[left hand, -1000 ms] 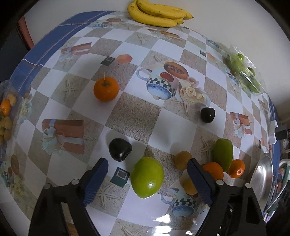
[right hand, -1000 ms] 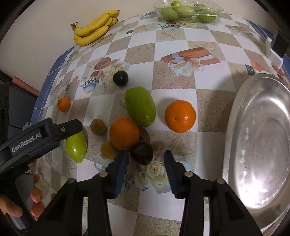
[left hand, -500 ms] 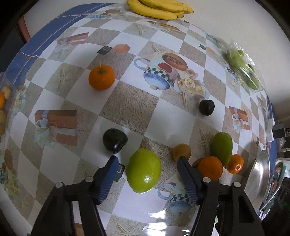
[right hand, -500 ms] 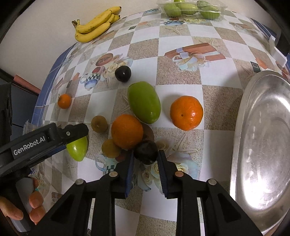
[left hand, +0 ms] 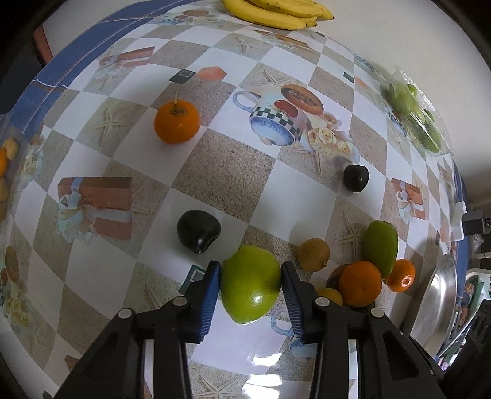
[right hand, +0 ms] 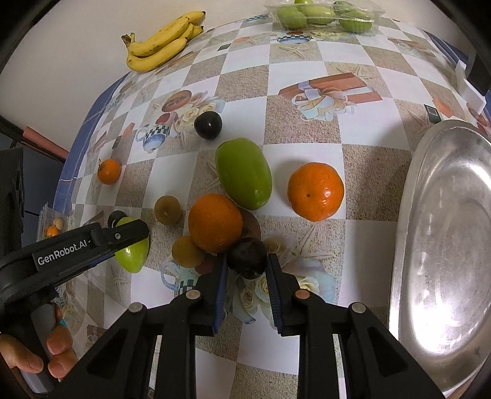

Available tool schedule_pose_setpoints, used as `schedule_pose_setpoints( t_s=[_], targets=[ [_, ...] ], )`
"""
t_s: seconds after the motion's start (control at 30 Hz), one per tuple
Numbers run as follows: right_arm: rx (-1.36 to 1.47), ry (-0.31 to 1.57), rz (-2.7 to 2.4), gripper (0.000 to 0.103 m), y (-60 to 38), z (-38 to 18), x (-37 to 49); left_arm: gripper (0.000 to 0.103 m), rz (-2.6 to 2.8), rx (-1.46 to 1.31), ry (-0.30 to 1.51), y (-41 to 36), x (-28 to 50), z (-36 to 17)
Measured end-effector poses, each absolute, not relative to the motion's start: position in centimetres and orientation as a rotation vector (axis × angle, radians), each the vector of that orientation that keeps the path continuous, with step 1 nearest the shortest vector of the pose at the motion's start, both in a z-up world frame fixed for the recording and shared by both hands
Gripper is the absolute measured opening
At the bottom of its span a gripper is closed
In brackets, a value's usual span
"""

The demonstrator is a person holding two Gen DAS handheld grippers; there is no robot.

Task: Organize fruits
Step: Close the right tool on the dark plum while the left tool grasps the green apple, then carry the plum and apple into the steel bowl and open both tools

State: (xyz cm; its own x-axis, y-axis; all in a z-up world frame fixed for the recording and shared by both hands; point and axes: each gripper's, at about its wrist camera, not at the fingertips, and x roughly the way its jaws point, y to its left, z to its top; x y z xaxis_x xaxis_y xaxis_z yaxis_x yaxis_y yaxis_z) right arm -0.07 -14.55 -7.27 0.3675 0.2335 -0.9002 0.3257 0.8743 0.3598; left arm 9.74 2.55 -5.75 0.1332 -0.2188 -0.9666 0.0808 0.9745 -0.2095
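Lettering "GenRobot.AI" marks the left hand-held gripper point(left hand: 250, 271) clamping a green fruit point(left hand: 250, 284) — right hand-held gripper point(right hand: 246, 264) pinches a dark plum point(right hand: 247, 257).

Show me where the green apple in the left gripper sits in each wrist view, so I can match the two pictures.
Left wrist: the green apple is bottom centre, between the left gripper's pads.
Right wrist: it is at the lower left, partly behind the left gripper.
Shared landmark: the banana bunch at the table's far edge.
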Motion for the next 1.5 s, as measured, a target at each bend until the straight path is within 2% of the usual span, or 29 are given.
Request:
schedule_pose_setpoints(
  t_s=[0.87, 1.5],
  targets=[
    [0.529, 1.212, -0.06, 0.025, -14.4, -6.9, -0.3, 0.042, -0.222, -0.143, 1.374, 3.2, 9.2, -3.9],
    [0.541, 1.114, -0.107, 0.025, -16.2, -2.8, -1.8, 0.043, -0.271, -0.123, 1.261, 1.7, 8.4, -0.1]
  ],
)
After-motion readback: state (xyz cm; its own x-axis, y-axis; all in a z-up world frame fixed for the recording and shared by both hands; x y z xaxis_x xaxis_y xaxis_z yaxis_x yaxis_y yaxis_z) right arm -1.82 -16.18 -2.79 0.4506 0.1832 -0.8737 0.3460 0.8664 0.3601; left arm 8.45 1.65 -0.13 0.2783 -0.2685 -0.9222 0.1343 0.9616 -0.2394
